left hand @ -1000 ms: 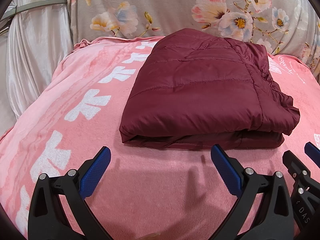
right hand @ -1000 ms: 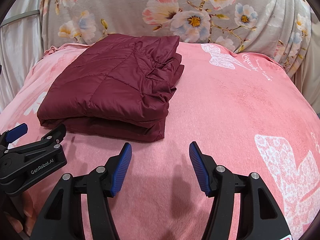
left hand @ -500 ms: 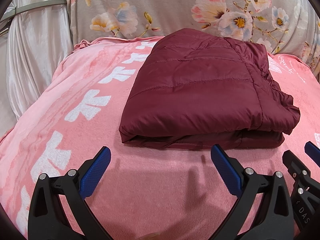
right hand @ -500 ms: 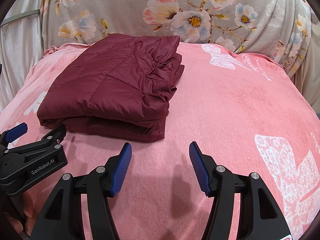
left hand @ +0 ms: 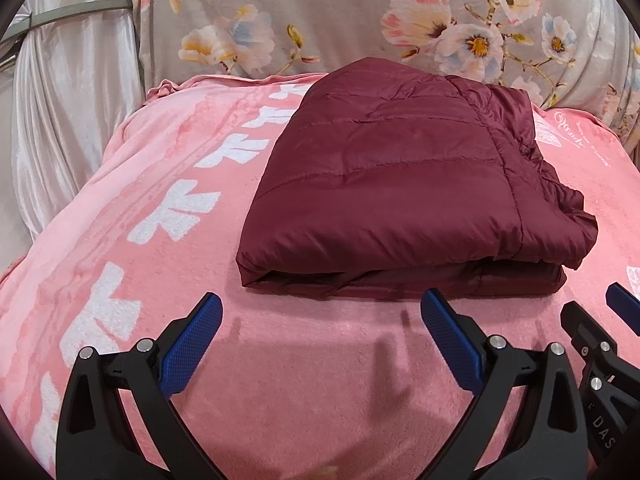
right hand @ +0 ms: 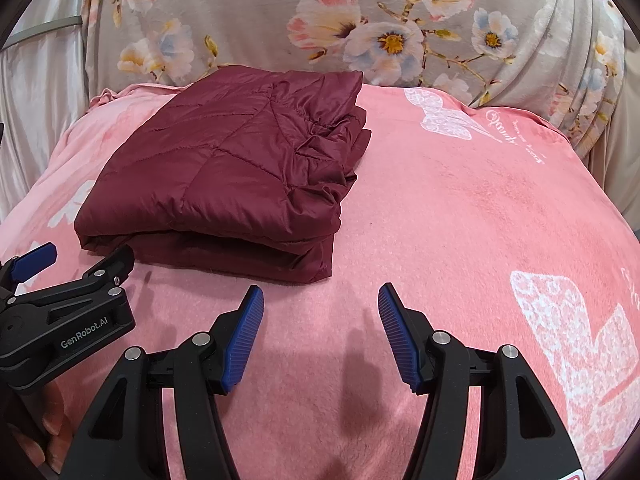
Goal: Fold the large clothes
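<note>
A dark red quilted jacket (left hand: 404, 184) lies folded into a thick rectangle on the pink blanket (left hand: 168, 208). It also shows in the right wrist view (right hand: 224, 176), with its bunched edges to the right. My left gripper (left hand: 320, 320) is open and empty, just short of the jacket's near edge. My right gripper (right hand: 320, 312) is open and empty, near the jacket's right front corner. Each gripper shows at the edge of the other's view: the right one (left hand: 600, 320) and the left one (right hand: 72, 264).
A grey floral cloth (right hand: 360, 28) covers the backrest behind the blanket. A shiny white curtain (left hand: 60, 100) hangs at the left. The blanket has white prints (right hand: 568, 332) on its right part and falls away at both sides.
</note>
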{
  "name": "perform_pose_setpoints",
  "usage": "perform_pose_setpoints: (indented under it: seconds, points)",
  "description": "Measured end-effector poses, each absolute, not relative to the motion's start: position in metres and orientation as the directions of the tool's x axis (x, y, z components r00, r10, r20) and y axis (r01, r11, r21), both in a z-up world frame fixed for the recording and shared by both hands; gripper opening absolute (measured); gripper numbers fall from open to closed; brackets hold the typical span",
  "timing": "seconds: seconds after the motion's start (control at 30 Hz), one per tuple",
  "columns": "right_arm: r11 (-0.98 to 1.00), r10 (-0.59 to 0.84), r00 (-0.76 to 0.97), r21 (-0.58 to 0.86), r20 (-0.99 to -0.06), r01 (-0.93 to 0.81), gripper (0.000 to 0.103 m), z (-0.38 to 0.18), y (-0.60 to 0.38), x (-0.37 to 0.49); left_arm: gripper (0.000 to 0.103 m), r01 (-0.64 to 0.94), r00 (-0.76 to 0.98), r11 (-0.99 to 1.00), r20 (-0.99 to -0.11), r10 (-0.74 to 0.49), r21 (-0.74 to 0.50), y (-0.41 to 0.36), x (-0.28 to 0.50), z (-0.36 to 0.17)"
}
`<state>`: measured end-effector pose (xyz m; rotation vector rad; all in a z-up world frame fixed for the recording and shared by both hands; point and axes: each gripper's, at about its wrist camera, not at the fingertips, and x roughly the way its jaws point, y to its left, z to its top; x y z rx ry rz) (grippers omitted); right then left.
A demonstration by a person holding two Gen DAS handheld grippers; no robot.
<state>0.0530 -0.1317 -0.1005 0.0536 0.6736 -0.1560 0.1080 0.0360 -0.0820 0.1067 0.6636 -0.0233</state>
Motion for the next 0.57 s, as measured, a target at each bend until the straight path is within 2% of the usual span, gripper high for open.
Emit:
perform_pose_setpoints:
  seconds: [0.57]
  points:
    - [0.987, -0.126, 0.771, -0.004, -0.624, 0.159, 0.058, -0.1002, -0.1338, 0.0533, 0.097, 0.064, 0.786, 0.994, -0.618, 0.005, 0.089, 0.0374, 0.1101, -0.0835]
